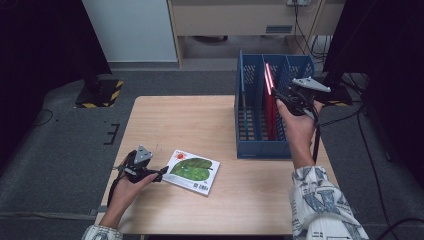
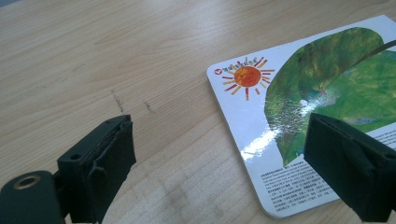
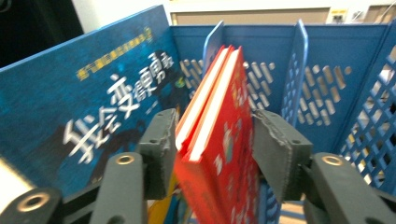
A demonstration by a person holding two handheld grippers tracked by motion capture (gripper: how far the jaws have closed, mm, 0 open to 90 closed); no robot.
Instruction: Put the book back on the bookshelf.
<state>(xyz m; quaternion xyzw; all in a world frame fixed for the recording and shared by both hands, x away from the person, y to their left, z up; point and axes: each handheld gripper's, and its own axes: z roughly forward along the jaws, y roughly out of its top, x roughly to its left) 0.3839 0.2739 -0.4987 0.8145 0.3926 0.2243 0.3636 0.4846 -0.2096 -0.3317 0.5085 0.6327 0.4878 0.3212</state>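
in the right gripper view a blue book shows white and yellow chinese lettering, blurred, and a red book stands tilted in the blue rack between the right gripper's jaws, which are released with a gap on the right. the left gripper is spread wide over the desk, one jaw above the picture book with an orange sun, a green leaf and fine print.

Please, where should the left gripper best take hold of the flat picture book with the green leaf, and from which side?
The picture book lies flat on the table, so probably grip the near left edge, beside the left gripper. Come in low from that side, one of the jaws under the edge.
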